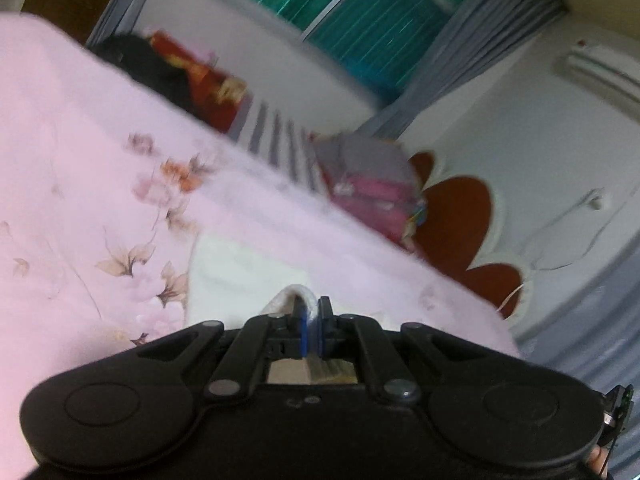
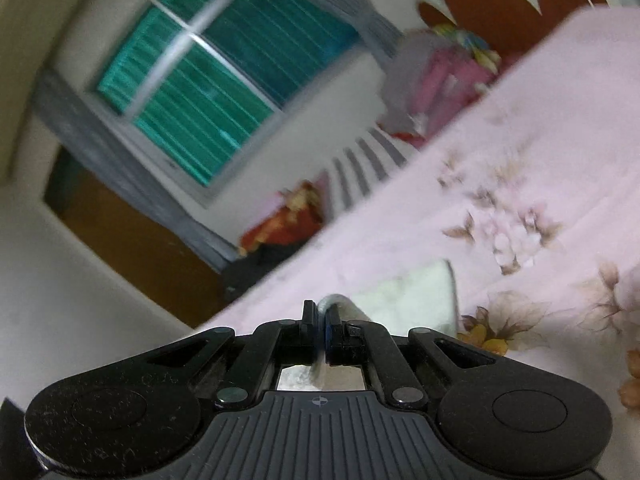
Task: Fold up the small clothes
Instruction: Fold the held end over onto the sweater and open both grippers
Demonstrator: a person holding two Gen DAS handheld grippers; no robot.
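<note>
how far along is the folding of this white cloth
Early to midway. Done: both claws have gripped it, the left claw and right claw each shut on an edge of the white cloth. In hand: that cloth, over the pink floral bedsheet. Left: no finished fold is visible, and blur hides any creases.

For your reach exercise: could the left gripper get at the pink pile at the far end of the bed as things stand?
Probably not at once: the left gripper is shut on the white cloth, so its jaws are occupied, though the bed toward the pink pile looks unobstructed.
</note>
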